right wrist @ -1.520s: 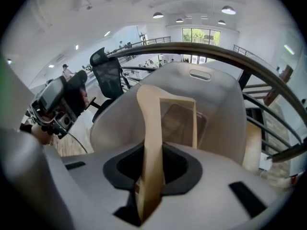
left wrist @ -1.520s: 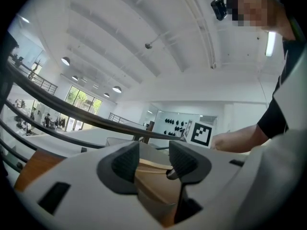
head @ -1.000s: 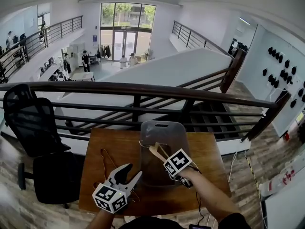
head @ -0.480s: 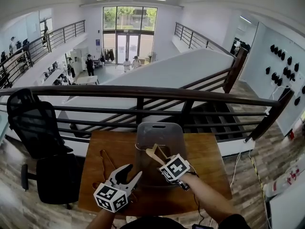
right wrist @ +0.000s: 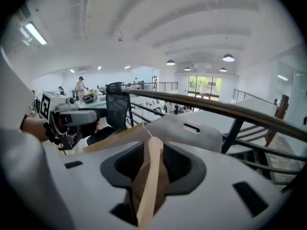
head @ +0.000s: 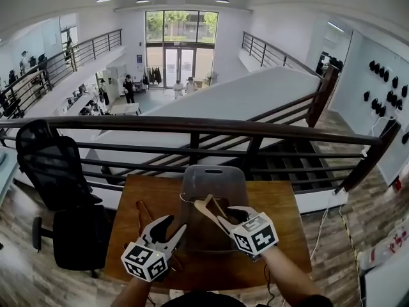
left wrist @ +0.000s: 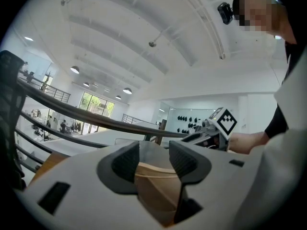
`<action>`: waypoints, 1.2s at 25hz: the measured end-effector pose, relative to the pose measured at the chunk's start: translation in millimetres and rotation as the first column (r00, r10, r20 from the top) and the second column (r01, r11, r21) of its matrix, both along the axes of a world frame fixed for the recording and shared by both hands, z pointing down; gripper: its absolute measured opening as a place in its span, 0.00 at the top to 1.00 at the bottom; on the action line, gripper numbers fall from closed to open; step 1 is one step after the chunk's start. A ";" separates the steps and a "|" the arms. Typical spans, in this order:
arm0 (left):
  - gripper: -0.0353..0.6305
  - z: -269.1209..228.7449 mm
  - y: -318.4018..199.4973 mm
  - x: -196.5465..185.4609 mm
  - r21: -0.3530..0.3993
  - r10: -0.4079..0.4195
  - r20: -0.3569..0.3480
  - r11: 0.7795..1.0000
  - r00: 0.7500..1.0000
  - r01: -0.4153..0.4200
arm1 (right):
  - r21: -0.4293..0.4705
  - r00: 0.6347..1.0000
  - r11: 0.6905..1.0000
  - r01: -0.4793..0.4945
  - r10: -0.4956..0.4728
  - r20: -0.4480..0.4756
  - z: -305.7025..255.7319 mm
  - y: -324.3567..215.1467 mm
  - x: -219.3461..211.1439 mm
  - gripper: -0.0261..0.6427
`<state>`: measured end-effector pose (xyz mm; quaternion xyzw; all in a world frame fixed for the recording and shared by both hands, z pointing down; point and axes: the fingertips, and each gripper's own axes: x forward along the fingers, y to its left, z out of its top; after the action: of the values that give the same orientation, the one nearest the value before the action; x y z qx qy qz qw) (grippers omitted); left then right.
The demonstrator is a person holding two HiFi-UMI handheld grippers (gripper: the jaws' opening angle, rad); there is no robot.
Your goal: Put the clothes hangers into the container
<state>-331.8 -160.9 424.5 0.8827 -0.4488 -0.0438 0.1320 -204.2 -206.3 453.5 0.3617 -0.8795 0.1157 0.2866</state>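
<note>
A grey plastic container [head: 214,178] stands on the brown table [head: 281,203]. A light wooden hanger [head: 206,204] with a wire hook leans over the container's opening. My right gripper [head: 231,217] hangs above the container's near right corner. Its jaws have just been closing, and the hanger [right wrist: 152,169] runs between them with a gap on each side, so it is open. My left gripper [head: 167,228] stands open and holds nothing, over the table left of the container. Darker hangers [head: 142,213] lie on the table just beyond it.
A dark metal railing [head: 192,126] runs right behind the table, with a drop to a lower floor beyond it. A black office chair [head: 57,171] stands left of the table. The table's front edge is close under both grippers.
My right gripper has risen and come towards the camera, off the container. The wooden hanger has stayed at the container's opening. My left gripper has barely moved.
</note>
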 end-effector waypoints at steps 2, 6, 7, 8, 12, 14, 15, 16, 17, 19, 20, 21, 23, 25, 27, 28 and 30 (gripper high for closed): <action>0.65 -0.4 0.9 -1.8 0.005 -0.014 0.005 1.000 1.000 0.014 | 0.063 1.000 0.998 -0.002 0.001 0.019 -9.1 3.4 3.4 0.78; 0.65 1.6 1.4 -3.0 0.001 -0.030 0.027 1.000 0.999 0.030 | 0.146 0.999 0.989 -0.010 0.003 0.047 -16.9 5.1 4.8 0.81; 0.65 1.7 2.4 -2.7 0.002 -0.031 0.033 1.000 0.999 0.031 | 0.159 0.998 0.987 -0.016 0.007 0.060 -17.8 6.3 6.0 0.81; 0.65 1.0 3.7 -2.6 0.006 -0.032 0.037 0.999 0.999 0.032 | 0.168 0.997 0.985 -0.025 0.011 0.080 -19.3 8.3 7.6 0.82; 0.69 -7.6 12.7 -5.7 0.048 -0.061 0.063 0.997 0.996 0.058 | 0.198 0.980 0.978 -0.067 0.028 0.195 -34.2 20.6 16.9 0.90; 0.73 -11.6 17.1 -8.7 0.075 -0.082 0.071 0.994 0.994 0.077 | 0.210 0.973 0.975 -0.078 0.028 0.231 -40.0 25.8 19.6 0.93; 0.76 -13.0 18.1 -10.1 0.087 -0.093 0.072 0.992 0.993 0.086 | 0.214 0.970 0.974 -0.076 0.022 0.241 -41.8 27.5 19.4 0.93; 0.80 -14.4 18.5 -11.0 0.095 -0.102 0.070 0.991 0.992 0.095 | 0.218 0.968 0.973 -0.071 0.015 0.250 -43.6 28.7 19.0 0.94; 0.83 -15.9 18.3 -11.2 0.100 -0.110 0.066 0.990 0.992 0.103 | 0.222 0.966 0.973 -0.066 0.007 0.257 -45.7 29.6 18.9 0.94; 0.86 -18.0 17.7 -11.6 0.104 -0.123 0.060 0.988 0.991 0.117 | 0.228 0.962 0.972 -0.061 -0.004 0.272 -49.2 31.7 18.3 0.95; 0.88 -18.1 17.4 -12.6 0.106 -0.129 0.059 0.987 0.990 0.122 | 0.232 0.961 0.971 -0.060 -0.007 0.277 -49.9 32.8 17.4 0.95; 0.89 -17.6 17.2 -13.9 0.107 -0.134 0.060 0.986 0.989 0.127 | 0.237 0.960 0.970 -0.060 -0.009 0.280 -49.8 33.7 16.3 0.96; 0.90 -16.9 17.6 -15.6 0.108 -0.143 0.062 0.985 0.988 0.135 | 0.242 0.959 0.968 -0.062 -0.009 0.283 -48.8 35.3 14.9 0.96; 0.90 -17.4 19.1 -16.1 0.110 -0.145 0.060 0.984 0.988 0.138 | 0.239 0.956 0.969 -0.065 -0.008 0.293 -48.1 36.6 13.8 0.97; 0.91 -18.7 20.6 -15.3 0.115 -0.143 0.059 0.984 0.988 0.136 | 0.236 0.952 0.970 -0.065 -0.011 0.307 -48.4 37.1 12.6 0.97; 0.91 -19.3 21.9 -14.7 0.118 -0.144 0.061 0.984 0.988 0.136 | 0.236 0.950 0.970 -0.065 -0.013 0.313 -49.0 37.7 12.2 0.97; 0.91 -18.9 26.2 -15.0 0.123 -0.153 0.066 0.982 0.986 0.144 | 0.244 0.945 0.968 -0.057 -0.027 0.327 -51.4 42.1 10.4 0.97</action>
<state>-346.8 -134.7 405.6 0.8541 -0.5146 -0.0466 0.0591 -193.9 -164.2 402.1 0.3775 -0.9196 0.0646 0.0879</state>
